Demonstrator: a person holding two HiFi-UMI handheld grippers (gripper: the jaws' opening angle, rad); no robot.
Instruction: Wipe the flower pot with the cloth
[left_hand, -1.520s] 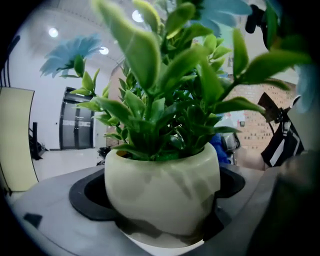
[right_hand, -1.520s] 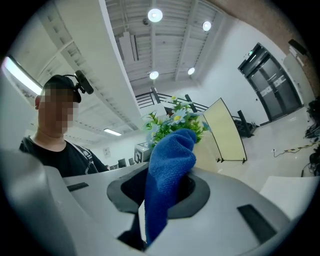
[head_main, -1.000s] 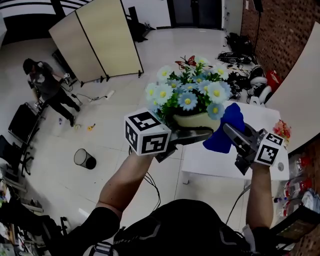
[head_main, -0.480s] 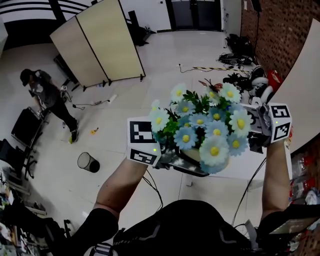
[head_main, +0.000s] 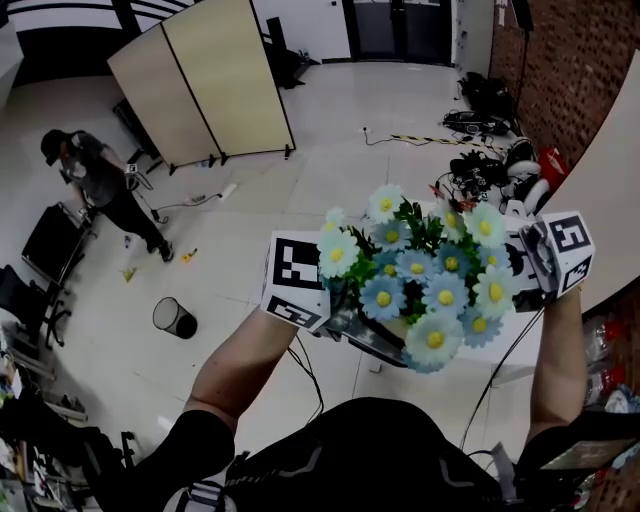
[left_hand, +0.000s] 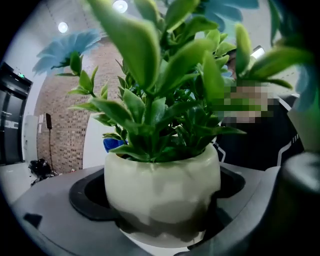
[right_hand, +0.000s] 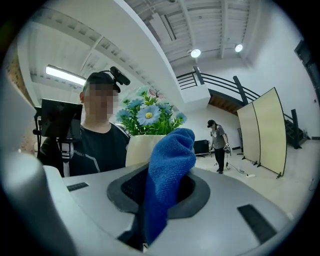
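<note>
The left gripper (head_main: 345, 322) is clamped on the flower pot (left_hand: 162, 185). Its own view shows the two grey jaws bearing on the lower sides of the pale, rounded pot, which sits upright between them with green leaves rising from the rim. The right gripper (head_main: 535, 262) is closed on the cloth (right_hand: 167, 170), a blue towelling fold that stands up out of the jaws and leans toward the pot.

A second ago the cloth hung in plain sight to the right of the pot, clear of it, and the cream wall of the pot showed under the blooms. Now the head view shows the pot brought nearer and tipped toward the person, so the blue and white flowers (head_main: 430, 290) cover both pot and cloth. The right gripper has gone round to the pot's far right side, with only its marker cube showing past the petals. In the right gripper view the pot's wall lies just behind the top of the cloth. I cannot tell whether the two touch. In the left gripper view a scrap of blue peeps past the pot's rim.

I judge the cloth is now presented to the pot's side, so wiping is starting or about to start. Beyond the pot, another person (head_main: 100, 185) stands far off on the floor.
</note>
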